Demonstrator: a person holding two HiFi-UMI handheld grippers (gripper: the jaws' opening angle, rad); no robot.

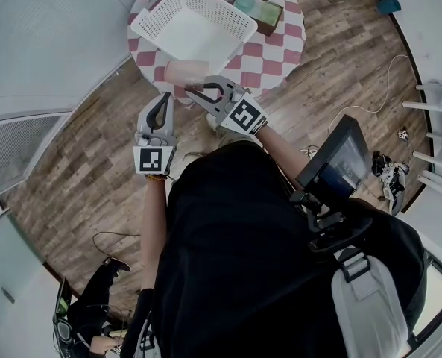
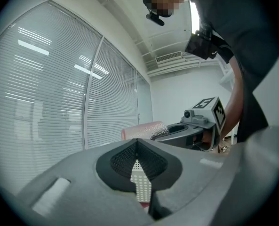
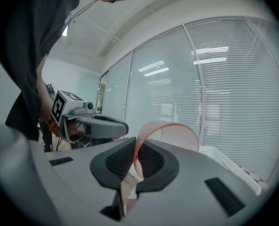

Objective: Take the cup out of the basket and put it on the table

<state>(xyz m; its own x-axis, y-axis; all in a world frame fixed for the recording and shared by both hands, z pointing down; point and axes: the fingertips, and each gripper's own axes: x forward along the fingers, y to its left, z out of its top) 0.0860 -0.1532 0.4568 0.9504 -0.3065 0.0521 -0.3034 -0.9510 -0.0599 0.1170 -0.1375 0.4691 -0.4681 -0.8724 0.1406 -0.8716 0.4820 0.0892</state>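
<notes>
Over the checked table (image 1: 276, 47), beside the basket (image 1: 194, 21), the right gripper (image 1: 197, 92) pinches the rim of the pink cup (image 1: 185, 71), which looks thin, light and likely squashable. The left gripper (image 1: 162, 101) has its jaws pressed together.

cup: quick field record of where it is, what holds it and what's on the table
cup: pink, translucent, outside the basket, near the table's near edge
right gripper: shut on the cup's wall
left gripper: shut, empty, beside the right one
basket: white, perforated, empty, on the table
table: round, red-and-white checked cloth
task state: cup gripped, not yet released
</notes>
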